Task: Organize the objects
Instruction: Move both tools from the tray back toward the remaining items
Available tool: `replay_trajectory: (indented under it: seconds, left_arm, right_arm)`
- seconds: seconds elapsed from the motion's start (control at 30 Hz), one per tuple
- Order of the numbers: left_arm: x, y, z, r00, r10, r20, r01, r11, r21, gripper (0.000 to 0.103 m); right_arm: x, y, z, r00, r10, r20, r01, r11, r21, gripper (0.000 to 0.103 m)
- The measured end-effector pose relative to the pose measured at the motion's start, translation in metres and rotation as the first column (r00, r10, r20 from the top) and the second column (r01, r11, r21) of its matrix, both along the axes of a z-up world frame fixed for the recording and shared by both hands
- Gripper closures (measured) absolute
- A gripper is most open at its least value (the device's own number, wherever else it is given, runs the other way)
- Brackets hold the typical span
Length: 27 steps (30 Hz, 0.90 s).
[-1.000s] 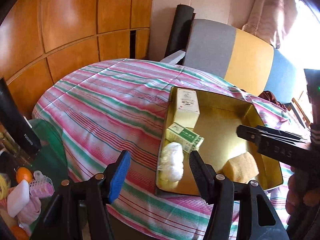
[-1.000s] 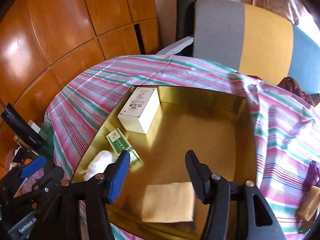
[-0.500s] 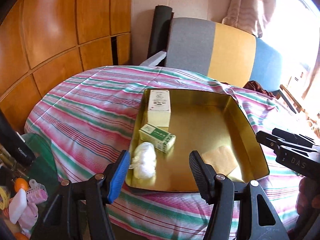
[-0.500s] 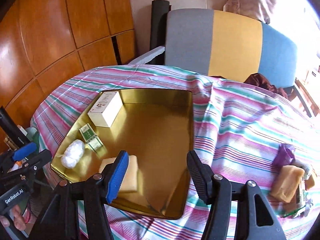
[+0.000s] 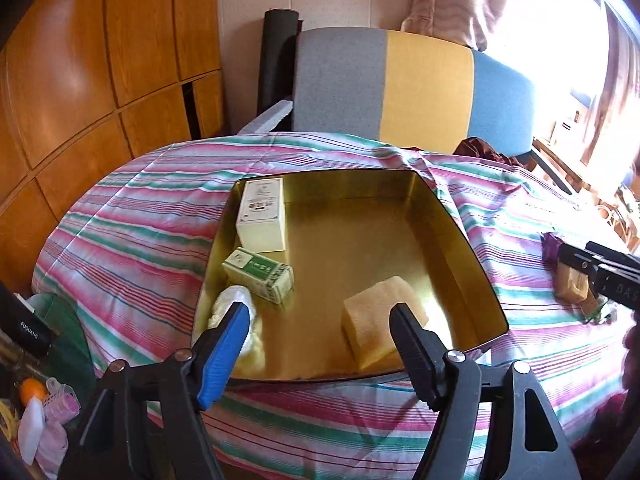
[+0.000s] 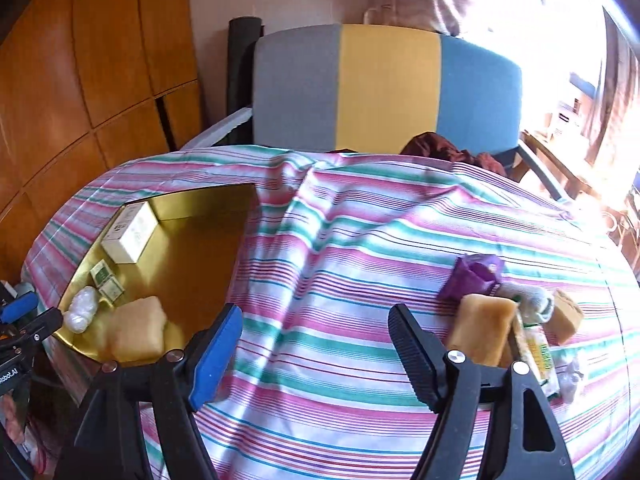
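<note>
The gold tin tray (image 5: 468, 240) is sitting mid-frame on the striped tablecloth (image 5: 132, 240), holding a white box (image 5: 262, 216), a green carton (image 5: 260, 274), a white wad (image 5: 224, 308) and a yellow sponge (image 5: 380, 320). The left gripper (image 5: 316, 344) is hovering over the tray's near edge, jaws opening, nothing between them. The right gripper (image 6: 314, 350) is opening over bare cloth, empty; at lower right another sponge (image 6: 482, 328) and a purple wrapper (image 6: 472, 276) are lying together.

**Two wrist views, tilted down over one table**

The left wrist camera looks down and forward past its tool (image 5: 316, 344) into the gold tray (image 5: 476, 264), close by. The right wrist camera faces the striped cloth (image 6: 340, 280) further right. Both share the tray (image 6: 208, 196), the cloth and the striped chair (image 5: 420, 84).
</note>
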<state>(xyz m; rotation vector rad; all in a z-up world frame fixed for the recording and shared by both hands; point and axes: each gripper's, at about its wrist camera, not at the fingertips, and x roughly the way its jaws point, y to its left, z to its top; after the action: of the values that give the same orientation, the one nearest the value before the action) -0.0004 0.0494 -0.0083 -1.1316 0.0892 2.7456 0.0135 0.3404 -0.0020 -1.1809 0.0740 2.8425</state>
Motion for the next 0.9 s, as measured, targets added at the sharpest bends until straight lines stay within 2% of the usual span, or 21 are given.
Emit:
replay_trajectory:
  seconds: [0.17, 0.27, 0.3, 0.37, 0.43, 0.5, 0.6, 0.67, 0.73, 0.9]
  left_arm:
    - [-0.003, 0.021, -0.002, 0.998, -0.054, 0.014, 0.054, 0.999, -0.004, 0.029]
    - [-0.004, 0.040, -0.002, 0.994, -0.110, 0.013, 0.110, 0.994, -0.028, 0.027]
    - [-0.003, 0.048, -0.002, 0.991, -0.133, 0.014, 0.134, 0.990, -0.034, 0.023]
    - [-0.002, 0.062, -0.002, 0.985, -0.170, 0.011, 0.170, 0.985, -0.040, 0.018]
    - [-0.002, 0.078, -0.002, 0.978, -0.209, 0.012, 0.210, 0.977, -0.046, 0.017]
    - [-0.002, 0.095, -0.003, 0.969, -0.248, 0.025, 0.248, 0.968, -0.043, 0.016]
    - [-0.002, 0.122, -0.006, 0.952, -0.303, 0.049, 0.305, 0.952, -0.035, 0.016]
    - [-0.001, 0.142, -0.010, 0.935, -0.347, 0.069, 0.350, 0.936, -0.030, 0.016]
    - [-0.001, 0.163, -0.012, 0.919, -0.385, 0.083, 0.388, 0.921, -0.030, 0.016]
    - [-0.001, 0.211, -0.018, 0.876, -0.472, 0.104, 0.477, 0.878, -0.031, 0.016]
  right_arm:
    - [0.016, 0.073, 0.003, 0.985, -0.172, -0.008, 0.172, 0.985, -0.006, 0.026]
    - [0.032, 0.126, 0.006, 0.949, -0.314, -0.022, 0.313, 0.949, -0.039, 0.026]
    - [0.039, 0.143, 0.007, 0.930, -0.366, -0.028, 0.364, 0.930, -0.058, 0.025]
    - [0.053, 0.176, 0.008, 0.880, -0.474, -0.043, 0.468, 0.878, -0.103, 0.024]
    - [0.069, 0.207, 0.003, 0.814, -0.579, -0.047, 0.567, 0.810, -0.151, 0.022]
    - [0.084, 0.235, -0.008, 0.748, -0.664, -0.006, 0.643, 0.726, -0.243, 0.022]
    - [0.100, 0.264, -0.022, 0.685, -0.725, 0.067, 0.688, 0.614, -0.386, 0.022]
    - [0.105, 0.273, -0.030, 0.669, -0.735, 0.105, 0.698, 0.574, -0.429, 0.022]
    - [0.108, 0.277, -0.035, 0.666, -0.734, 0.131, 0.697, 0.550, -0.460, 0.022]
    - [0.107, 0.274, -0.036, 0.672, -0.730, 0.127, 0.689, 0.552, -0.470, 0.022]
